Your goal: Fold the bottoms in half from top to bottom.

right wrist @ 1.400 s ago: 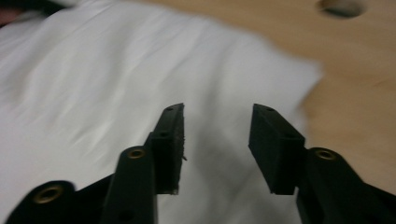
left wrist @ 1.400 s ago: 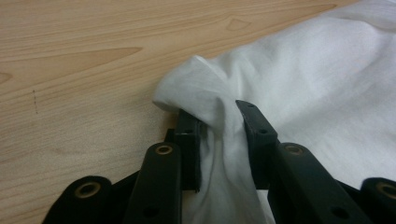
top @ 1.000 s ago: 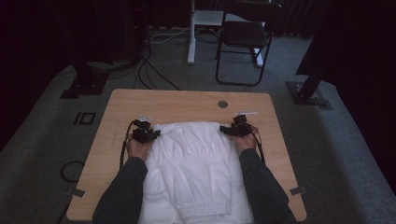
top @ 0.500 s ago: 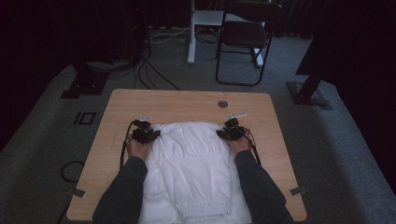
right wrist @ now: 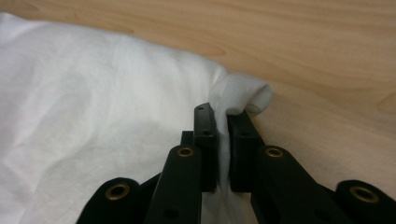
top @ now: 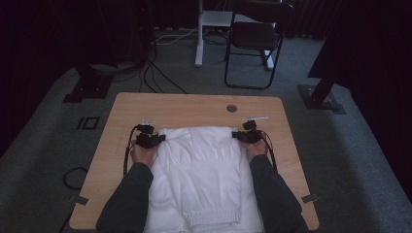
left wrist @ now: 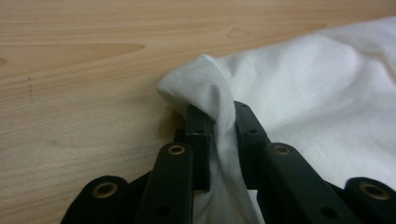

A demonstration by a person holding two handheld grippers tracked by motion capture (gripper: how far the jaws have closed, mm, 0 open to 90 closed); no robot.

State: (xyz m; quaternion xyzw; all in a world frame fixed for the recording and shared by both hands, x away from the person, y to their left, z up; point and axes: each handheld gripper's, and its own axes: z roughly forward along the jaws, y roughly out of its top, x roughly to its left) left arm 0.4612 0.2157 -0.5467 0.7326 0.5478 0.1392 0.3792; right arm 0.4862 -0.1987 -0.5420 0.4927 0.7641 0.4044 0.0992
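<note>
A white garment (top: 201, 170) lies folded on the wooden table (top: 194, 109), its elastic hem toward the person. My left gripper (top: 158, 138) is shut on the garment's far left corner; in the left gripper view the white cloth (left wrist: 219, 100) is pinched between the black jaws of the left gripper (left wrist: 222, 135). My right gripper (top: 237, 135) is shut on the far right corner, and the right gripper view has a bunched fold of cloth (right wrist: 240, 95) clamped in the right gripper (right wrist: 222, 140). Both corners rest low over the tabletop.
A round grommet hole (top: 231, 108) sits near the table's far edge. Bare wood lies beyond the garment and along both sides. A black chair (top: 252, 41) and a white stand (top: 206, 24) are on the floor behind the table, with cables (top: 155, 73) at the left.
Both grippers have drawn inward and slightly toward the person with the far corners of the garment, so its far edge is narrower and more bunched than a second ago.
</note>
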